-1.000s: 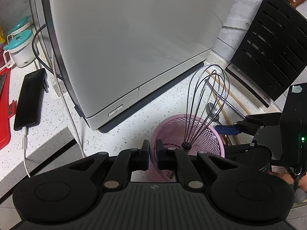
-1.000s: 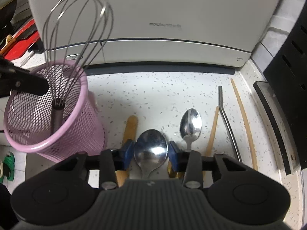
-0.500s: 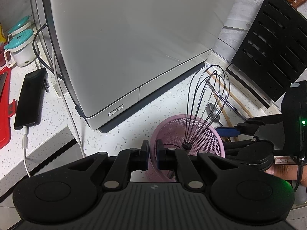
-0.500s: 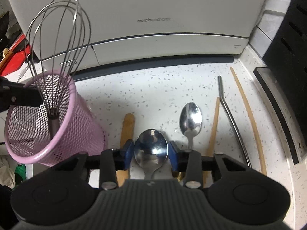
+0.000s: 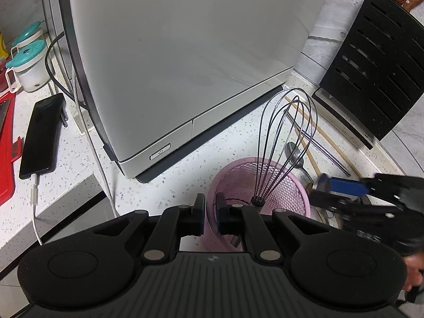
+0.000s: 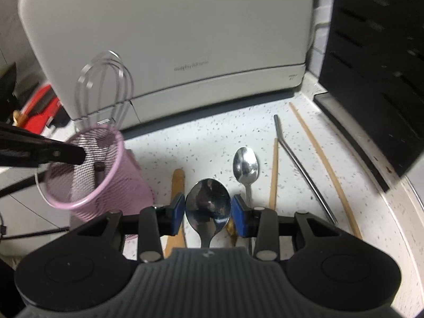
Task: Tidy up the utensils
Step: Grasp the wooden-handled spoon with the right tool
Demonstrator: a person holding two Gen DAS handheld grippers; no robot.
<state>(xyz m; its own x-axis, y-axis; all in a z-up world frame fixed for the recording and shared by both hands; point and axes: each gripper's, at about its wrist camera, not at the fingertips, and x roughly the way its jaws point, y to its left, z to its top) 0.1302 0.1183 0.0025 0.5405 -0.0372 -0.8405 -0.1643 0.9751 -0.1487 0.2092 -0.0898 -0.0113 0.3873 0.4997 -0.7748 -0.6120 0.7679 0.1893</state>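
Observation:
A pink mesh holder (image 5: 233, 185) stands on the speckled counter with a wire whisk (image 5: 287, 132) upright inside. My left gripper (image 5: 210, 213) is shut on the holder's near rim. Just right of the holder, my right gripper (image 5: 322, 189) hovers above the counter. In the right wrist view, my right gripper (image 6: 208, 209) is shut on a large steel spoon (image 6: 208, 198), its blue pads against the bowl's sides. The holder (image 6: 124, 185) sits to its left. Below lie a smaller spoon (image 6: 245, 164), a wooden handle (image 6: 177, 182), chopsticks (image 6: 273, 175) and a metal straw (image 6: 299, 167).
A white appliance (image 5: 185, 66) fills the back. A black slotted rack (image 5: 376, 61) stands at the right, along the counter's curved edge. At the left are a charging phone (image 5: 41, 135), teal-lidded jars (image 5: 27, 63) and a red item (image 5: 5, 143).
My right gripper has lifted the large spoon off the counter and rolled a little, so its view is blurred. The left gripper and the holder have not moved.

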